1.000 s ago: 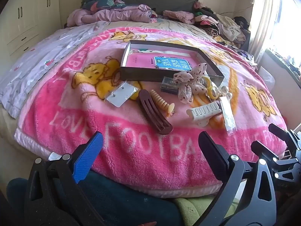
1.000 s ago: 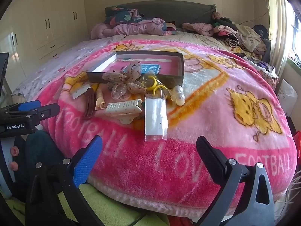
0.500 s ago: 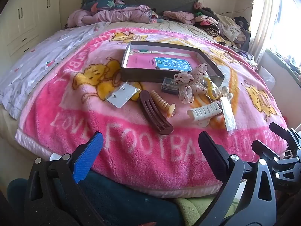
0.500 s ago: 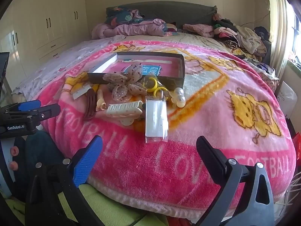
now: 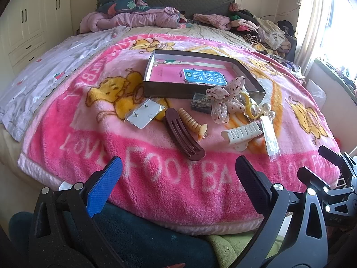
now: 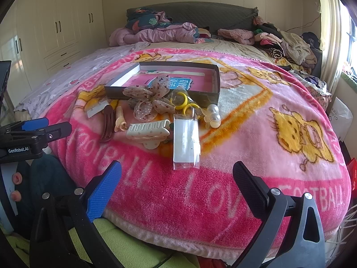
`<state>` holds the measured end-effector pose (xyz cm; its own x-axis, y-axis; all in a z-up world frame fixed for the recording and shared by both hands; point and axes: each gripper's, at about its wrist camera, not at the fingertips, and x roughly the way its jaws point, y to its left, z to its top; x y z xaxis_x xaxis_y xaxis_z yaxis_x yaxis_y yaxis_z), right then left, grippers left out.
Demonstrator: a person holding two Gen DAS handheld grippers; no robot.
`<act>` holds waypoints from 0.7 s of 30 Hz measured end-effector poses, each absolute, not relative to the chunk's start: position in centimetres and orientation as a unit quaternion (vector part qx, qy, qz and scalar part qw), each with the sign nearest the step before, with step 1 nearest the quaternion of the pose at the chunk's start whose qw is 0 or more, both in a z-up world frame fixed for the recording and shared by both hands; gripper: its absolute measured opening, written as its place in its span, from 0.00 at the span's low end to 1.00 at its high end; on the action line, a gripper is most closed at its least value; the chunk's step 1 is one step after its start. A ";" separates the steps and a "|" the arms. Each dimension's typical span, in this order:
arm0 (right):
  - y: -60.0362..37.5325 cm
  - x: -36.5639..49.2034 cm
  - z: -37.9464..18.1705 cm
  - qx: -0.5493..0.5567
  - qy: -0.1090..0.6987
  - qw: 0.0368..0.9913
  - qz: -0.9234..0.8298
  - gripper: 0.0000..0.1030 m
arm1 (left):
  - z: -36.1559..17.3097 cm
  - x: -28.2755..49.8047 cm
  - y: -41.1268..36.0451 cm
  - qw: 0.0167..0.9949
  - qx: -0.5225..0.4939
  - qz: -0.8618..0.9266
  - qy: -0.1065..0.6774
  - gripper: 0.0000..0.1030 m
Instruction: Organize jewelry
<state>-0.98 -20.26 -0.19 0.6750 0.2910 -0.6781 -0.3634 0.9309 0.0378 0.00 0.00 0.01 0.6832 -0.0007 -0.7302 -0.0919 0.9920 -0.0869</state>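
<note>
A shallow dark box (image 5: 154, 89) (image 6: 214, 93) with a pink and blue lining lies open on the pink blanket. In front of it lie hair accessories: a brown clip (image 5: 183, 131), a tan spiral clip (image 5: 191, 121), a white claw clip (image 5: 243, 132) (image 6: 147, 130), a spotted fabric bow (image 5: 225, 102) (image 6: 149, 102), yellow rings (image 6: 185, 102), pearl pieces (image 6: 213, 115), an earring card (image 5: 145, 114) and a clear packet (image 6: 186, 140). My left gripper (image 5: 178, 181) and right gripper (image 6: 176, 183) both stand open at the bed's near edge, holding nothing.
Piles of clothes (image 5: 263, 29) and a purple quilt (image 5: 133, 20) crowd the head of the bed. White wardrobes (image 6: 55, 29) line the left wall. A window with a curtain (image 5: 312, 22) is on the right. A dark green cloth (image 5: 133, 234) lies below the bed edge.
Both views have shifted very slightly toward the bed. The objects have not moved and both grippers stay open.
</note>
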 end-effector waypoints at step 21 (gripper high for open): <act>-20.1 -1.1 -0.2 -0.050 0.361 0.914 0.180 0.94 | 0.0 0.0 0.0 0.916 -0.058 0.026 0.396 0.89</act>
<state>-1.06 -20.15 -0.15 0.6752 0.2930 -0.6769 -0.3649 0.9302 0.0387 0.00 -0.01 0.02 0.6849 0.0009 -0.7286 -0.0928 0.9920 -0.0860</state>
